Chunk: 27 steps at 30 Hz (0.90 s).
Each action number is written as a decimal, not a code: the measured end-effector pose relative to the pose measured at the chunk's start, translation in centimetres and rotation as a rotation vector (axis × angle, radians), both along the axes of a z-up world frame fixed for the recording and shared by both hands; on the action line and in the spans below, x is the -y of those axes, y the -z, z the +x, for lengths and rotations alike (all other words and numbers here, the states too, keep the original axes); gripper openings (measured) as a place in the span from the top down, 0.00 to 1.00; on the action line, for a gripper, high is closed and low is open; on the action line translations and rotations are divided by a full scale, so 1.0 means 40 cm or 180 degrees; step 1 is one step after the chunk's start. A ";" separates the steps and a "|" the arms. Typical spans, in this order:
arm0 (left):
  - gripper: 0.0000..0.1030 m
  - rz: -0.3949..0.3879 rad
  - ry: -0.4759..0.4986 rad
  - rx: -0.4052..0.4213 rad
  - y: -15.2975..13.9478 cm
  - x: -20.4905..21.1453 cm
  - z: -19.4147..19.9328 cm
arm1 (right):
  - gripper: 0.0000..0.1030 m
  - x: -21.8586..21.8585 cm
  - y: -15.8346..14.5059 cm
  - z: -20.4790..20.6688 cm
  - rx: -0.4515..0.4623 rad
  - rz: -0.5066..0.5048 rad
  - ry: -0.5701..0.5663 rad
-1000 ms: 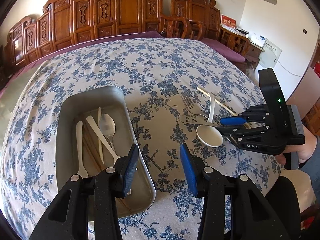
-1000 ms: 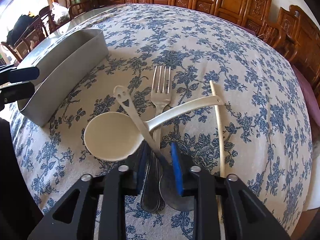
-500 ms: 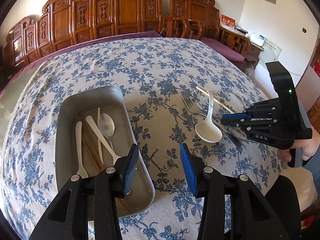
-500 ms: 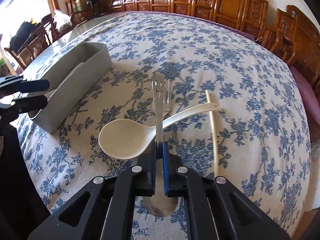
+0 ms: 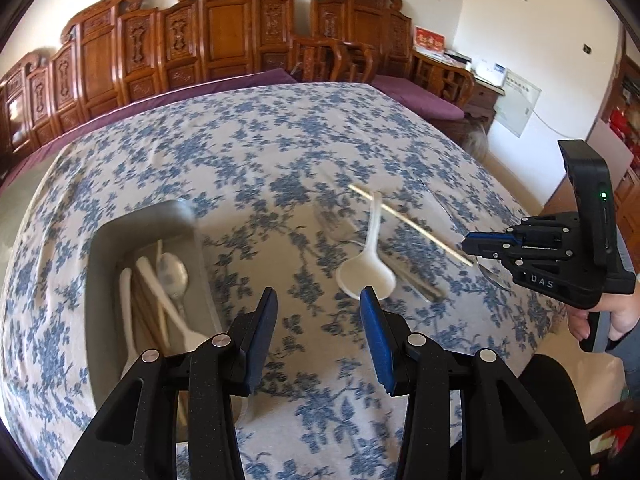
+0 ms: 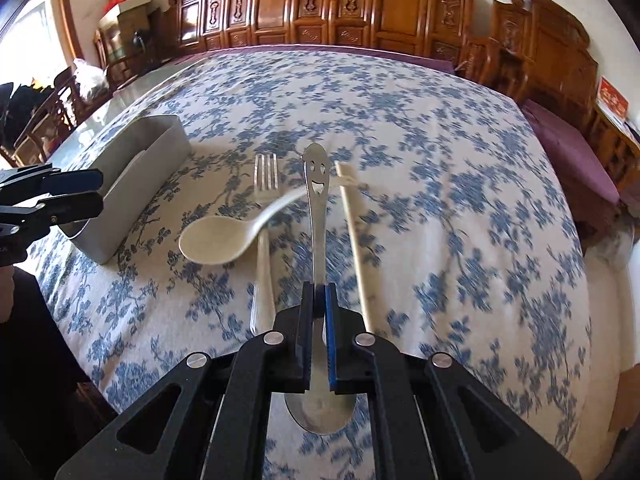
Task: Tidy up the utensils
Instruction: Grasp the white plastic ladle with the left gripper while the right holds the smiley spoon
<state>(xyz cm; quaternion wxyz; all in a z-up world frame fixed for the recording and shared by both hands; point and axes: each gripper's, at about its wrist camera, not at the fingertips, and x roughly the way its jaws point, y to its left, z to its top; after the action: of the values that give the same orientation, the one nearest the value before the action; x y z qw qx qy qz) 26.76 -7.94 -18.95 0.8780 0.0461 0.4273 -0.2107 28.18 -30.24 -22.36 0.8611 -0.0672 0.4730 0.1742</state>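
Observation:
My right gripper (image 6: 319,292) is shut on a metal spoon with a smiley-face handle (image 6: 318,208), held above the table with its bowl toward me. It shows at the right of the left wrist view (image 5: 474,242). On the cloth lie a white ladle-like spoon (image 6: 218,240), a metal fork (image 6: 264,216) under it and a pale chopstick (image 6: 354,232). A grey metal tray (image 5: 100,248) at the left holds a metal spoon (image 5: 173,276), white utensils and chopsticks. My left gripper (image 5: 318,312) is open and empty, near the tray's right wall.
A blue floral cloth (image 5: 248,152) covers the table. Carved wooden chairs (image 5: 224,28) line the far side. The table's right edge drops off near my right hand (image 5: 612,316).
My right gripper closed on the smiley spoon and lifted it off the pile, up and toward me. The left gripper drifted slightly right; the view is blurred by motion.

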 end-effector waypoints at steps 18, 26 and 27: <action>0.67 0.0236 0.0361 -0.0441 0.112 0.240 0.210 | 0.93 0.159 0.069 -0.021 -0.0212 0.0229 0.0359; 0.67 0.0419 0.0395 -0.0568 0.164 0.300 0.266 | 0.93 0.168 0.062 -0.020 -0.0209 0.0280 0.0381; 0.67 0.0438 0.0394 -0.0571 0.169 0.302 0.270 | 0.93 0.169 0.061 -0.020 -0.0207 0.0289 0.0386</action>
<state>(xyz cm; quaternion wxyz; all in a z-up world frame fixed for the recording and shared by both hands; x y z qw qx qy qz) 37.56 -20.03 -25.69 0.8163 0.1135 0.5140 -0.2379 27.39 -37.00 -24.79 0.8563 0.0063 0.4956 0.1451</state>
